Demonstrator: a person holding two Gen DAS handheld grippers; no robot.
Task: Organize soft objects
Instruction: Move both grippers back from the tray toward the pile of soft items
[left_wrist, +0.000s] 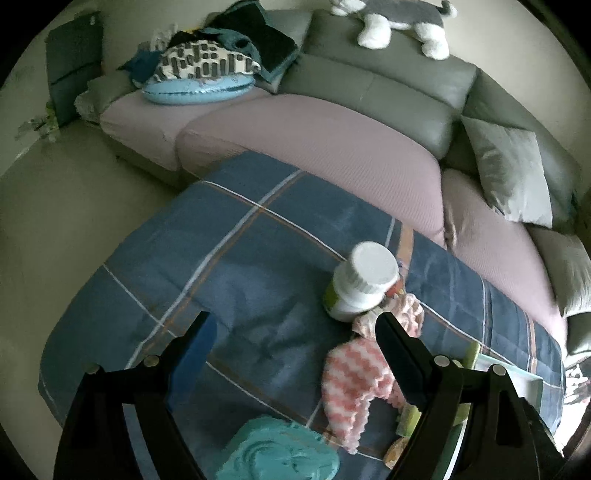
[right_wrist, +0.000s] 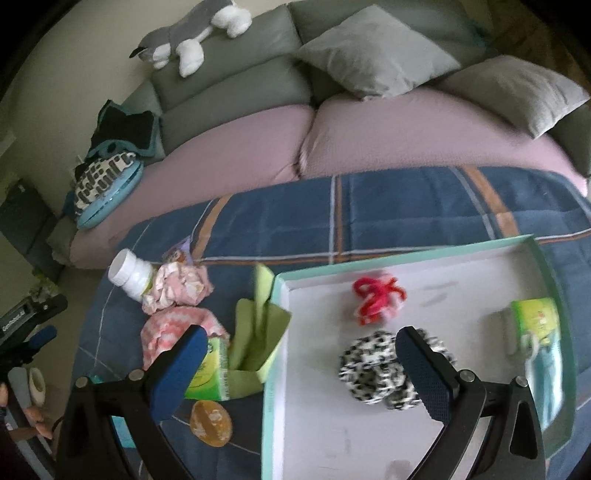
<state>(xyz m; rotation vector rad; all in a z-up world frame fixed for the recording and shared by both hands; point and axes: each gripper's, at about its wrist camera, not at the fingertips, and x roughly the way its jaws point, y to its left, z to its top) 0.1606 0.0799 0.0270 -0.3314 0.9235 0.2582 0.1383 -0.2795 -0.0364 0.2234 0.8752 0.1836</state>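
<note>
A pink-and-white cloth (left_wrist: 347, 387) lies on the blue plaid blanket (left_wrist: 240, 258), with a second pink bundle (right_wrist: 181, 288) beside a tipped white bottle (left_wrist: 362, 280). My left gripper (left_wrist: 291, 325) is open and empty, above the blanket just left of the cloth. A teal soft thing (left_wrist: 280, 454) lies below it. My right gripper (right_wrist: 299, 339) is open and empty over the left edge of a white tray (right_wrist: 461, 273). The tray holds a black-and-white scrunchie (right_wrist: 373, 365), a red scrunchie (right_wrist: 376, 299) and a green packet (right_wrist: 535, 321).
A green tissue pack (right_wrist: 207, 380), a green cloth (right_wrist: 255, 332) and an orange round thing (right_wrist: 210, 424) lie left of the tray. Behind is a sofa with a pink cover (right_wrist: 240, 147), grey pillows (right_wrist: 373, 59), a plush dog (right_wrist: 192, 33) and piled cushions (left_wrist: 207, 70).
</note>
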